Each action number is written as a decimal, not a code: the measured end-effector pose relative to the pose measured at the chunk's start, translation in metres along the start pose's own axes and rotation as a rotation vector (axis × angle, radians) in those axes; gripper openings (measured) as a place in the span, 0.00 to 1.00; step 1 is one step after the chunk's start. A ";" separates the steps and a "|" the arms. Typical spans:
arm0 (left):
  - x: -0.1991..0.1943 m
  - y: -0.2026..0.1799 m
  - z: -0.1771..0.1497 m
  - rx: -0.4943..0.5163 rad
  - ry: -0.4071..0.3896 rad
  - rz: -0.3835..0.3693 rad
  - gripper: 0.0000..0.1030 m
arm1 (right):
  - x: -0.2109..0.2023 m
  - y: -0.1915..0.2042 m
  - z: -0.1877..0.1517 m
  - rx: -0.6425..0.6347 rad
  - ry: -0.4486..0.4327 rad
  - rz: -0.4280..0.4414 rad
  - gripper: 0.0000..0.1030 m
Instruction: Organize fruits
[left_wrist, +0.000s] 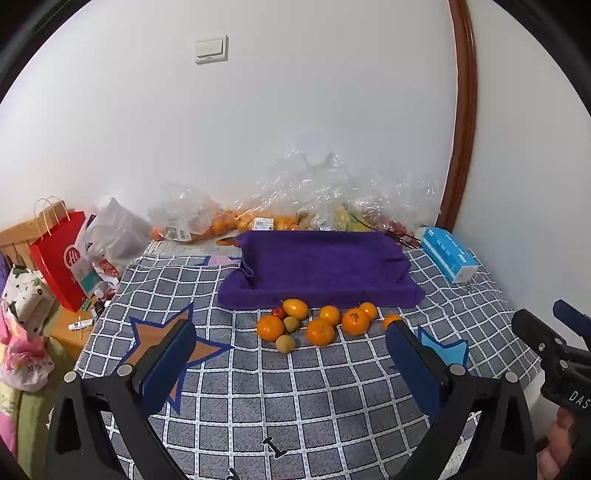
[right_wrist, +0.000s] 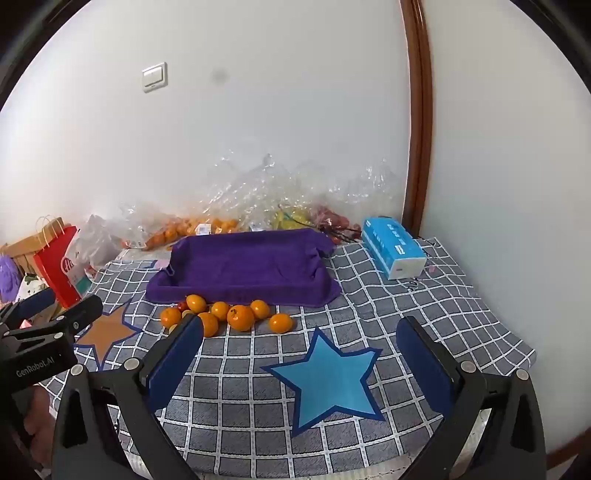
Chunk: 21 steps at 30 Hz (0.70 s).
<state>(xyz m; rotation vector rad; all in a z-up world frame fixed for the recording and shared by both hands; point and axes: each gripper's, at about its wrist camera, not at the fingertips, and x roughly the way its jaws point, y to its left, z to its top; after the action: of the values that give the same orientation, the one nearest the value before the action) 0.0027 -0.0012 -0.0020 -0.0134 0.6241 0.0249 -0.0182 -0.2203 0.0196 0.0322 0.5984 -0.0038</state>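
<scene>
Several small oranges (left_wrist: 320, 331) lie in a loose cluster on the checked tablecloth, with a small red fruit (left_wrist: 278, 312) and two pale green-brown fruits (left_wrist: 285, 343) among them. The same cluster (right_wrist: 241, 316) shows in the right wrist view. Behind it stands a tray covered with a purple towel (left_wrist: 317, 271) (right_wrist: 243, 267), empty. My left gripper (left_wrist: 291, 345) is open and empty, a little short of the cluster. My right gripper (right_wrist: 301, 341) is open and empty, to the right of the fruits above a blue star patch (right_wrist: 328, 376).
Clear plastic bags with more oranges and other fruit (left_wrist: 258, 221) lie against the wall. A blue tissue box (left_wrist: 448, 254) (right_wrist: 393, 251) sits at the back right. A red paper bag (left_wrist: 61, 258) and clutter stand at the left. The table edge runs along the right (right_wrist: 517, 354).
</scene>
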 end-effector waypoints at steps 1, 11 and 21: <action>0.002 -0.001 0.000 0.003 0.004 0.004 1.00 | 0.000 0.001 -0.001 0.003 0.001 0.003 1.00; -0.011 -0.003 0.008 -0.023 -0.032 -0.018 1.00 | -0.003 -0.001 0.001 0.002 -0.003 0.012 1.00; -0.012 -0.001 0.004 -0.025 -0.035 -0.016 1.00 | -0.009 0.006 0.002 -0.015 -0.006 0.009 1.00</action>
<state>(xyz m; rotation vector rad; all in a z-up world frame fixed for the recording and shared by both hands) -0.0049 -0.0025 0.0086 -0.0418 0.5890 0.0170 -0.0247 -0.2140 0.0264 0.0204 0.5924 0.0090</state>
